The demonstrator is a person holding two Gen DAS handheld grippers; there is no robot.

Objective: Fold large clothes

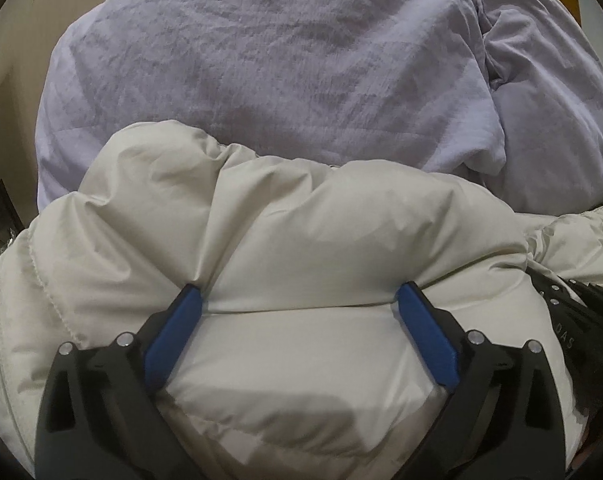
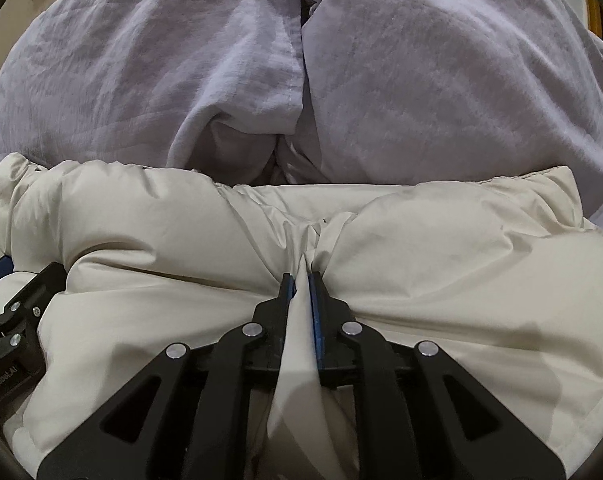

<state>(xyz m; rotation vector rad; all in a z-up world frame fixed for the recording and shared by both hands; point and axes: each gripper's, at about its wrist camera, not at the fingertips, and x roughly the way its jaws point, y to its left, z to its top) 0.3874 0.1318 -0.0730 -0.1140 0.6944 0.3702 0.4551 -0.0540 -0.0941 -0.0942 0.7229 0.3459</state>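
A cream puffy down jacket (image 1: 301, 224) lies bunched on a lilac bed. In the left wrist view my left gripper (image 1: 299, 296) is open, its blue pads (image 1: 173, 336) set wide apart and pressed against a puffy section of the jacket. In the right wrist view the jacket (image 2: 441, 248) fills the lower half. My right gripper (image 2: 302, 276) is shut on a pinched fold of the jacket's fabric, which runs back between the fingers. The left gripper's body shows at the left edge of that view (image 2: 17, 320).
A lilac bed sheet (image 1: 261, 60) covers the mattress beyond the jacket. A lilac pillow or duvet (image 1: 549, 100) lies at the right, also seen in the right wrist view (image 2: 461, 80). Wooden floor and wall show at the left edge (image 1: 5, 92).
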